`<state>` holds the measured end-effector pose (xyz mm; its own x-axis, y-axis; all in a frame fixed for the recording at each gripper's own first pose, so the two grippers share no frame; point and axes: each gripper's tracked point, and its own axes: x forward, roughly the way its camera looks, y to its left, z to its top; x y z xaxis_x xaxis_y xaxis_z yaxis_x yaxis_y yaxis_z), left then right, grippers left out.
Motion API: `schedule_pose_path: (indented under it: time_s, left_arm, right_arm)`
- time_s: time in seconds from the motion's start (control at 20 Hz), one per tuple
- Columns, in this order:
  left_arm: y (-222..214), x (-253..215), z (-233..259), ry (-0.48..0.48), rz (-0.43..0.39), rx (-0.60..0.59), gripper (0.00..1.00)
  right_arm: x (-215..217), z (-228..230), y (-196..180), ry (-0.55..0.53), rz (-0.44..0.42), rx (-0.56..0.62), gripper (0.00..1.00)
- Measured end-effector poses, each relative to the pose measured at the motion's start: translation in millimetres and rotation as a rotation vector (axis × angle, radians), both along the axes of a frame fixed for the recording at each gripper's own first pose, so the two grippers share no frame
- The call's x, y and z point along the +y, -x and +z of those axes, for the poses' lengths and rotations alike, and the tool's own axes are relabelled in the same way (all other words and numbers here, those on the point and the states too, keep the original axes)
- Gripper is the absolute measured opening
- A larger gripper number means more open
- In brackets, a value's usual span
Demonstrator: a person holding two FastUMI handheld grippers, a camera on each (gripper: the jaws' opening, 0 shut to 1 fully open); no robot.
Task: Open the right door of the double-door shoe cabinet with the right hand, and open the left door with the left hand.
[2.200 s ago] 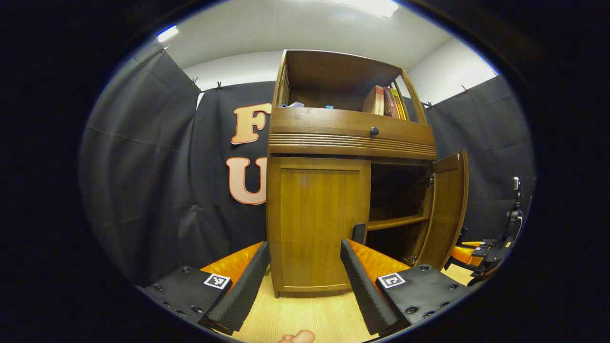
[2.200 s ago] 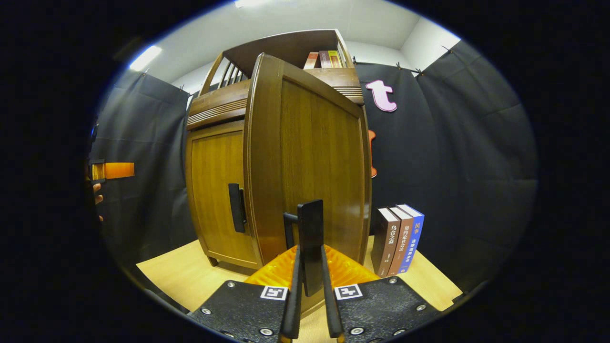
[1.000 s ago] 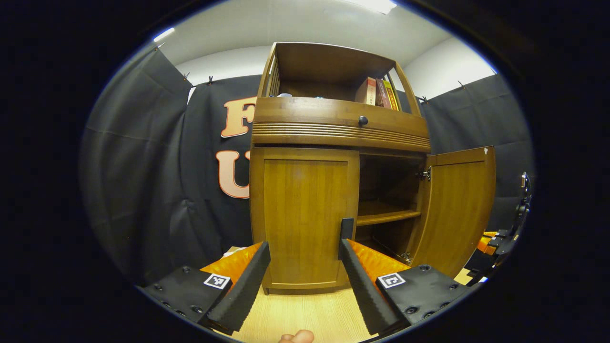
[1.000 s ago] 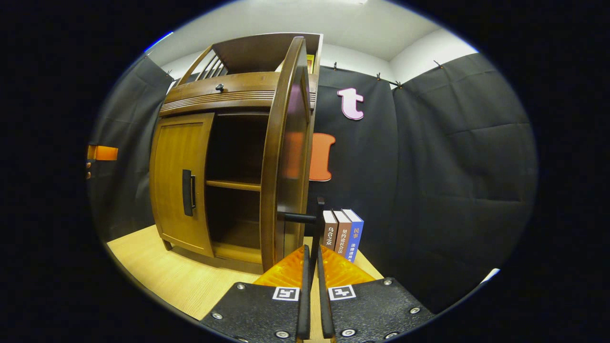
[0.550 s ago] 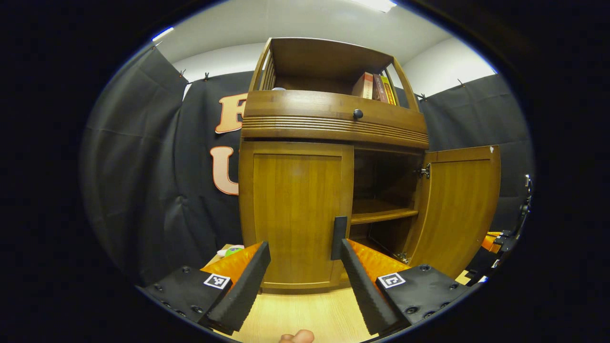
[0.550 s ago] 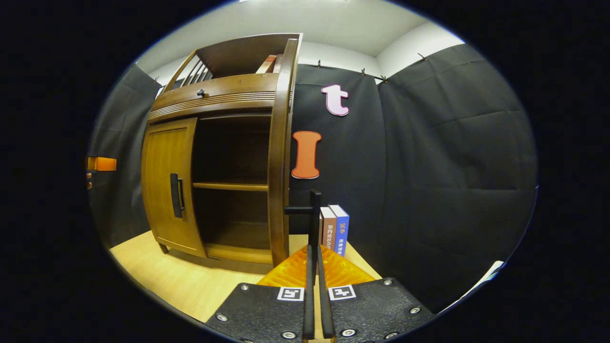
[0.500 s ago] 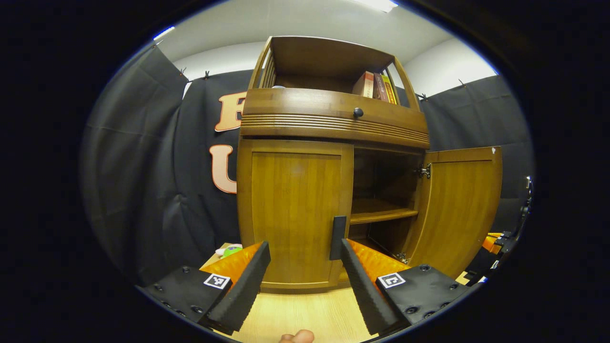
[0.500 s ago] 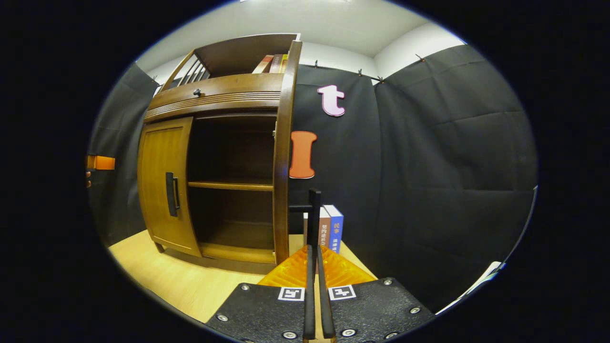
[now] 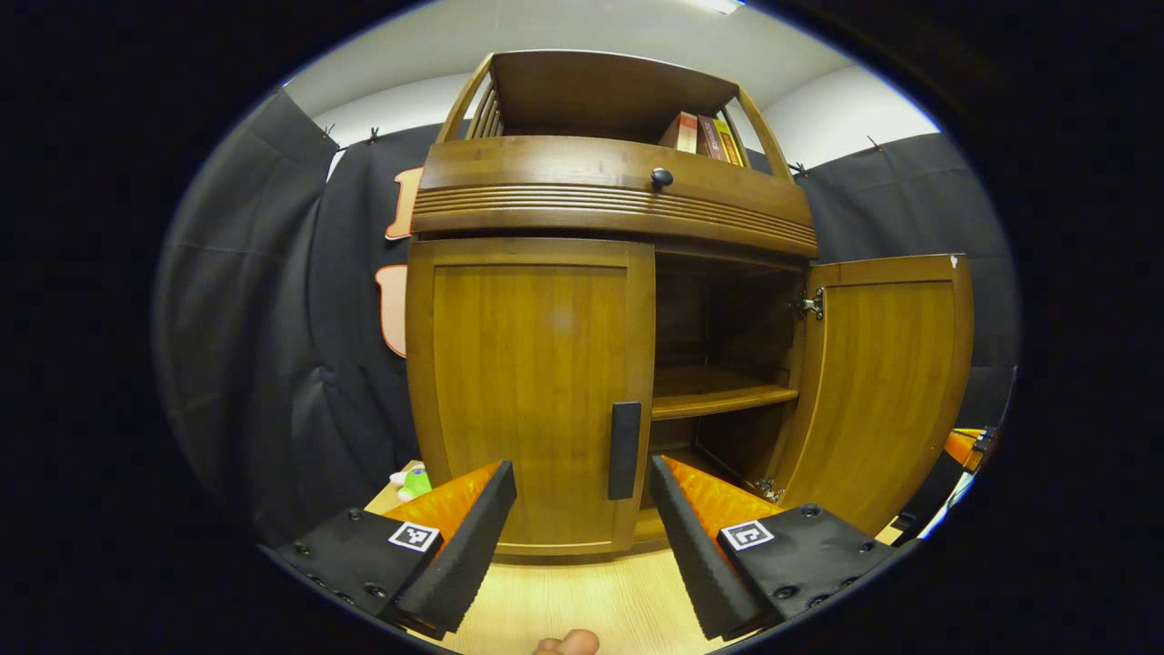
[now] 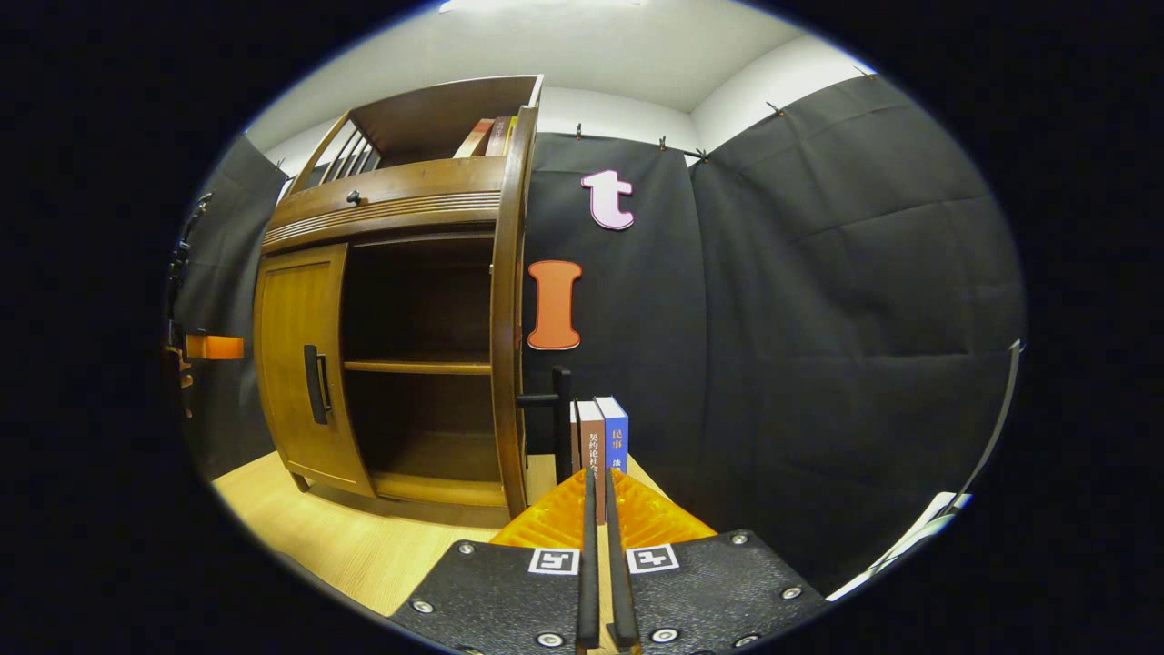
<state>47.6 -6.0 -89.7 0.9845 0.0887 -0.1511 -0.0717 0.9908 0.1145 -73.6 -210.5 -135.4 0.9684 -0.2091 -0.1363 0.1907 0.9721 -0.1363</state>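
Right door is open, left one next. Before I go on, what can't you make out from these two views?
- Right gripper, right gripper view: whether its fingers pinch the right door's handle; the fingertips overlap it.
- Lower compartment, left gripper view: its contents, in deep shadow.
- Small green thing, left gripper view: cut off by the left gripper's finger.
- Left door's handle: the open left gripper looks short of it, contact unclear.

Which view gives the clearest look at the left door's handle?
The left gripper view: the handle faces the camera, close, just ahead of the open left gripper. The right gripper view shows the same handle smaller, off to the side, seen obliquely.
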Motion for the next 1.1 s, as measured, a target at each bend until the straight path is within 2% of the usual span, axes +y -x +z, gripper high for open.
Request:
schedule_pose_path:
  time_s: [0.3, 0.55, 0.6, 0.65, 0.8, 0.85, 0.9, 0.95, 1.0, 1.05, 1.1]
  left_arm:
    - [-37, -9, -22, 0.016, 0.004, 0.022, 0.97]
    - [-64, -15, -36, 0.002, 0.015, 0.023, 0.96]
    - [-69, -16, -38, 0.007, 0.012, 0.027, 0.96]
    - [-74, -17, -40, 0.012, 0.009, 0.026, 0.95]
    - [-92, -15, -42, -0.013, 0.009, 0.014, 0.95]
    - [-98, -14, -43, -0.023, 0.015, 0.013, 0.95]
    - [-103, -14, -45, -0.025, 0.013, 0.012, 0.95]
    - [-108, -15, -47, -0.021, 0.007, 0.011, 0.95]
    - [-113, -16, -49, -0.013, 0.0, 0.011, 0.96]
    - [-117, -16, -51, -0.003, -0.008, 0.009, 0.96]
    - [-121, -15, -52, 0.006, -0.009, 0.007, 0.96]
  right_arm:
    - [0, 12, 7, 0.024, -0.009, -0.016, 0.06]
    - [10, 18, 13, -0.02, 0.015, -0.011, 0.07]
    - [10, 20, 12, -0.026, 0.019, -0.013, 0.0]
    - [13, 22, 13, -0.028, 0.024, -0.016, 0.1]
    - [14, 28, 16, -0.02, 0.021, -0.022, 0.12]
    - [16, 30, 17, -0.021, 0.024, -0.026, 0.25]
    - [15, 31, 17, -0.02, 0.024, -0.029, 0.11]
    - [16, 34, 19, -0.015, 0.022, -0.035, 0.22]
    - [16, 36, 19, -0.01, 0.02, -0.041, 0.26]
    - [17, 39, 19, -0.006, 0.019, -0.047, 0.18]
    - [17, 41, 20, -0.005, 0.018, -0.054, 0.22]
